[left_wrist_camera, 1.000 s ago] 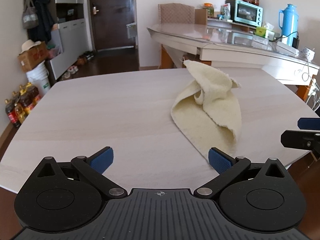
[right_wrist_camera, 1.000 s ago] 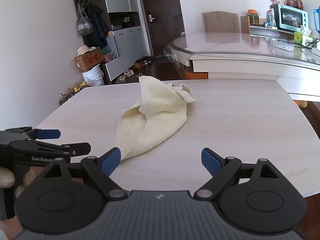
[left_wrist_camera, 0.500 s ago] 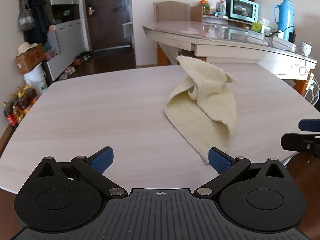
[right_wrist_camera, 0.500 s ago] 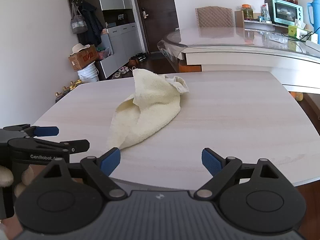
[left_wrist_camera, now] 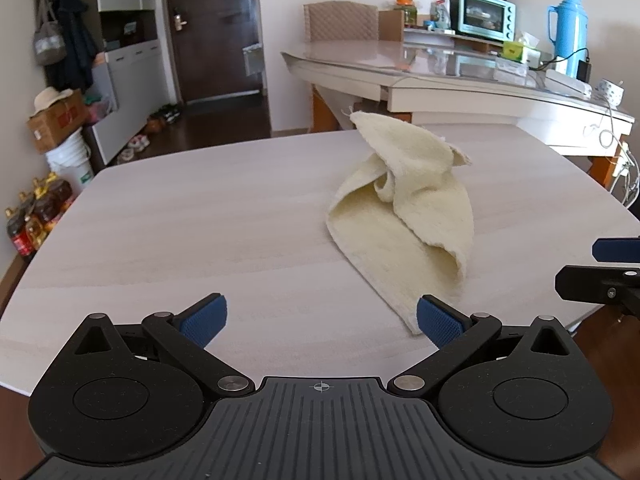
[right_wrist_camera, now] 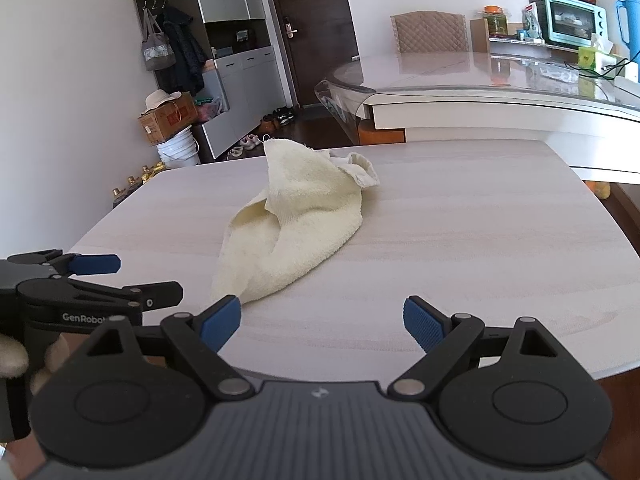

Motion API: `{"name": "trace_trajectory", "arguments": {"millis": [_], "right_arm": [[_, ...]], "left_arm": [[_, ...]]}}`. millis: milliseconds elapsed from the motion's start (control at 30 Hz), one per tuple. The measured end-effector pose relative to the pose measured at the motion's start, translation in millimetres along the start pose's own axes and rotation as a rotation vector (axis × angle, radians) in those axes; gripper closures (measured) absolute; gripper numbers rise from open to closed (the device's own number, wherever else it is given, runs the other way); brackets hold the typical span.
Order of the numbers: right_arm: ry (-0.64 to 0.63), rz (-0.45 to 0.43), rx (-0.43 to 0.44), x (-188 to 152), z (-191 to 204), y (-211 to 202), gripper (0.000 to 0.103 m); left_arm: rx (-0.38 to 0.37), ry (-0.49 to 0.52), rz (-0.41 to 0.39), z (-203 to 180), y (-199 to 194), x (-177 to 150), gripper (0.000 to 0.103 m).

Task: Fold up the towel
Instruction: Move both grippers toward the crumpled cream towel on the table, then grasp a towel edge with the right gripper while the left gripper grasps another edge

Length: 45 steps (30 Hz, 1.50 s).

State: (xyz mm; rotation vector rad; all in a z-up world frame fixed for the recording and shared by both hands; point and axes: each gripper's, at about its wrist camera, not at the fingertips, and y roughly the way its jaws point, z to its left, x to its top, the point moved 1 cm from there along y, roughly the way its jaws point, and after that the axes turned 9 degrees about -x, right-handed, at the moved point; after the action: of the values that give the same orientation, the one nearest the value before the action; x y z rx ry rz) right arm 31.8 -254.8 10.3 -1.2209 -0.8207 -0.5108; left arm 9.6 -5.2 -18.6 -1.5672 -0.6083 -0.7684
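Crumpled towel (left_wrist_camera: 404, 216) on pale table (left_wrist_camera: 200, 224); glass-topped table (left_wrist_camera: 440, 68) behind.

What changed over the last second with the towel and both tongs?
Nothing taken hold of or let go. The views shifted slightly as both tongs drifted. The cream towel lies crumpled as before on the table, untouched. Left tongs and right tongs remain open and empty.

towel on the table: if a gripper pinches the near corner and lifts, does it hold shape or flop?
Likely flops: the towel lies crumpled in soft, overlapping folds, so it should drape from the pinch. The fuzzy terry surface suggests a decent grip, not slippery. Pushed on the smooth table, it would probably bunch rather than slide whole. Both the left gripper and right gripper are open, touching nothing.
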Motion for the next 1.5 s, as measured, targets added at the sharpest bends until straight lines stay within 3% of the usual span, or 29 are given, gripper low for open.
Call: {"name": "trace_trajectory", "arguments": {"millis": [500,900,1033,1100,1167,1300,1367,1500], "right_arm": [[-0.054,-0.011,0.005,33.6,2.6,28.4,0.013],[-0.180,-0.038,0.038,73.9,17.9,65.5,0.014],[-0.236,-0.047,0.057,90.8,31.0,87.4,0.018],[-0.264,-0.049,0.064,98.0,37.4,97.5,0.024],[-0.286,-0.038,0.073,104.9,42.5,108.0,0.038],[-0.345,-0.031,0.064,111.1,52.2,121.2,0.048],[-0.381,-0.035,0.047,112.0,55.4,123.9,0.092],[-0.366,-0.053,0.055,110.3,45.7,108.2,0.097]], "left_arm": [[-0.013,0.001,0.007,6.9,19.9,13.9,0.000],[-0.010,-0.010,0.010,21.6,34.4,22.4,0.000],[-0.011,-0.017,0.013,29.8,38.2,24.8,0.000],[-0.011,-0.024,0.017,33.5,41.0,26.8,0.000],[-0.012,-0.035,0.023,37.6,44.6,28.5,0.000],[-0.012,-0.050,0.030,44.7,50.4,30.5,0.000],[-0.011,-0.057,0.034,48.0,53.8,31.8,0.000],[-0.017,-0.046,0.033,47.7,55.8,33.6,0.000]]}}
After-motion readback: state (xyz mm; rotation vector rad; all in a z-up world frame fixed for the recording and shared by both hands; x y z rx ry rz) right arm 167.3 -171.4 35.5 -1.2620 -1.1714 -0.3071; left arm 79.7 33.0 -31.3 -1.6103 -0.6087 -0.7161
